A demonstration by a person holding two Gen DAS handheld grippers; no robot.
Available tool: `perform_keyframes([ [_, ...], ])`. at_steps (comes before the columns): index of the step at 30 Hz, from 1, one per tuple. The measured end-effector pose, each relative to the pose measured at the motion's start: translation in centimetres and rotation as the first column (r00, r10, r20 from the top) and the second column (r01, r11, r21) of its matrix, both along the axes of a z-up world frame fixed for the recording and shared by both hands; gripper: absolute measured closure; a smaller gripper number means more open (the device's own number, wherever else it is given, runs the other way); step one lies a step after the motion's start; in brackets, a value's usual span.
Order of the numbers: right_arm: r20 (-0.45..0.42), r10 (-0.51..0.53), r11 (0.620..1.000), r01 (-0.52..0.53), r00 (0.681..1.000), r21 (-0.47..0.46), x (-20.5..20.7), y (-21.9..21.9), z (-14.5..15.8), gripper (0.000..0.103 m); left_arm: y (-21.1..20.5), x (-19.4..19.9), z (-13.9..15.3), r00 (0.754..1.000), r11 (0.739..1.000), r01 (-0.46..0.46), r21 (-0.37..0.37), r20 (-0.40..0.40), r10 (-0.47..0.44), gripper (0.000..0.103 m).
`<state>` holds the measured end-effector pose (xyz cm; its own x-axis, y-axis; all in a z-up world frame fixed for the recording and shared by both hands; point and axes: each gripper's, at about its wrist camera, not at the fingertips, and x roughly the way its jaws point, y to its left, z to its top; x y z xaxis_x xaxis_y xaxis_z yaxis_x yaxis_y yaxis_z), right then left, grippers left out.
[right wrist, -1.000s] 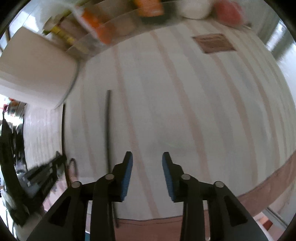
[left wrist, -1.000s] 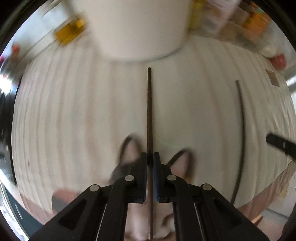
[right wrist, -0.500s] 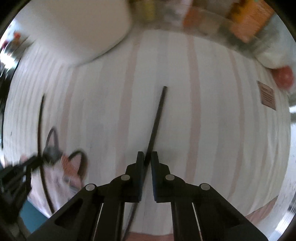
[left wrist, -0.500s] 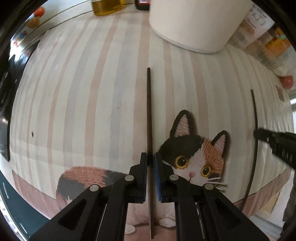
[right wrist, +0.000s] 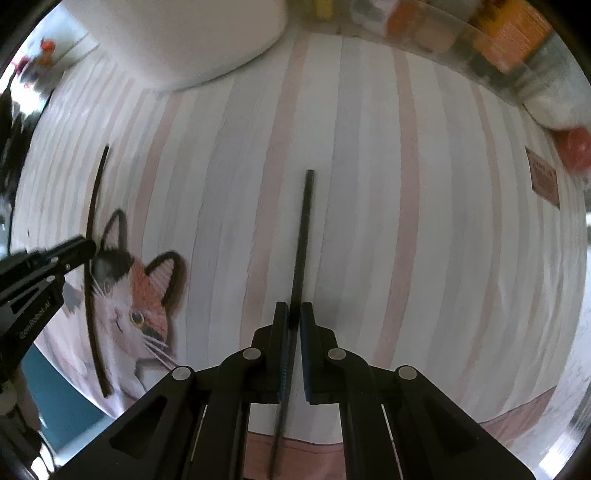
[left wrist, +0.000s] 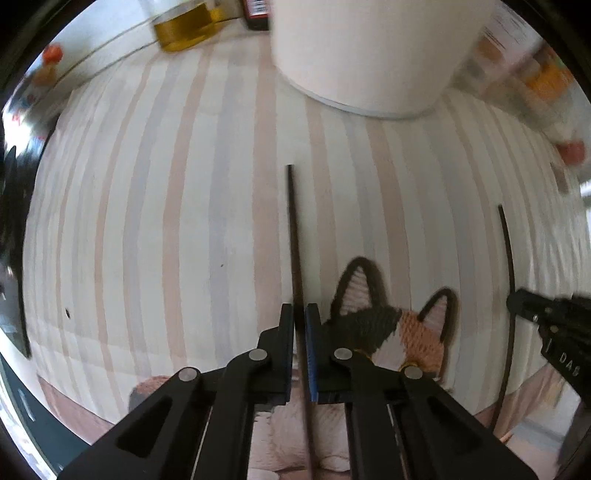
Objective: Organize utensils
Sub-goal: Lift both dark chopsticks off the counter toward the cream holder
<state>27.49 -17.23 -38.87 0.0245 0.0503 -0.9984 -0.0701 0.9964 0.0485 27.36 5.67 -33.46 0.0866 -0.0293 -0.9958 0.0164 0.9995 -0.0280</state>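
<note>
Since a second ago your right gripper [right wrist: 294,314] has swung over the second chopstick and its jaws, which stood apart then, have come together on it, while your left gripper [left wrist: 300,314] has kept its clamp on the first and slid across the cloth toward the cat's face. Going left to right in the left wrist view: the striped tablecloth [left wrist: 147,240] fills the left side with a bottle of yellow liquid [left wrist: 184,33] at its far edge, then your left jaws stand narrow, pinching the brown chopstick [left wrist: 293,229], which runs straight ahead toward the white cylindrical container [left wrist: 369,55]. Just right of it lies the printed calico cat [left wrist: 413,328], and beyond that the black chopstick [right wrist: 303,229] sits pinched in your right jaws, pointing away along the stripes. Both chopsticks lie roughly parallel, well apart, over the cloth.
</note>
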Motion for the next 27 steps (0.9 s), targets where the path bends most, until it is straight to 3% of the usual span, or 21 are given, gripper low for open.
perform_keyframes([
  [3,0.009,-0.047,0.999,0.047,0.999,0.019,0.6,-0.7,0.1,0.097,1.6,1.2,-0.1,0.999,0.999,-0.040,-0.025,-0.015,0.040,0.099],
  [9,-0.056,-0.019,1.000,0.021,0.998,0.023,1.9,-0.9,-0.4,0.094,2.5,1.8,0.0,0.998,1.000,-0.012,-0.021,-0.056,0.011,0.094],
  [11,-0.071,0.000,1.000,0.001,0.997,0.016,1.6,-0.8,-0.5,0.080,1.9,1.3,-0.2,0.998,1.000,0.001,-0.017,-0.059,-0.002,0.092],
  [15,-0.063,0.021,1.000,-0.022,0.998,-0.012,1.7,0.2,-0.6,0.073,0.5,0.7,-0.3,0.998,0.999,0.045,0.004,-0.044,-0.044,0.082],
  [18,-0.056,0.034,0.999,-0.036,0.998,-0.027,1.4,1.5,-0.6,0.067,-0.6,0.4,-0.4,0.997,0.997,0.071,0.031,-0.036,-0.070,0.080],
  [22,-0.031,0.045,0.997,-0.047,0.999,-0.068,0.4,3.2,-0.2,0.071,-1.4,0.2,-0.3,0.997,0.997,0.074,0.029,-0.025,-0.073,0.082],
  [23,-0.020,0.052,0.995,-0.053,0.998,-0.089,0.2,3.5,0.0,0.075,-1.7,-0.6,-0.2,0.997,0.997,0.076,0.033,-0.021,-0.075,0.087],
  [24,-0.009,0.049,0.995,-0.049,0.999,-0.088,0.0,3.8,0.1,0.075,-1.7,-0.6,-0.2,0.997,0.996,0.078,0.037,-0.014,-0.077,0.099],
  [26,0.015,0.044,0.995,-0.042,0.999,-0.094,-0.2,3.6,0.3,0.097,-2.5,-1.8,-0.2,0.997,0.996,0.074,0.043,-0.008,-0.074,0.099],
  [27,0.021,0.036,0.995,-0.034,0.999,-0.089,-0.5,3.7,0.2,0.097,-2.8,-2.0,0.0,0.997,0.996,0.073,0.043,-0.006,-0.073,0.099],
])
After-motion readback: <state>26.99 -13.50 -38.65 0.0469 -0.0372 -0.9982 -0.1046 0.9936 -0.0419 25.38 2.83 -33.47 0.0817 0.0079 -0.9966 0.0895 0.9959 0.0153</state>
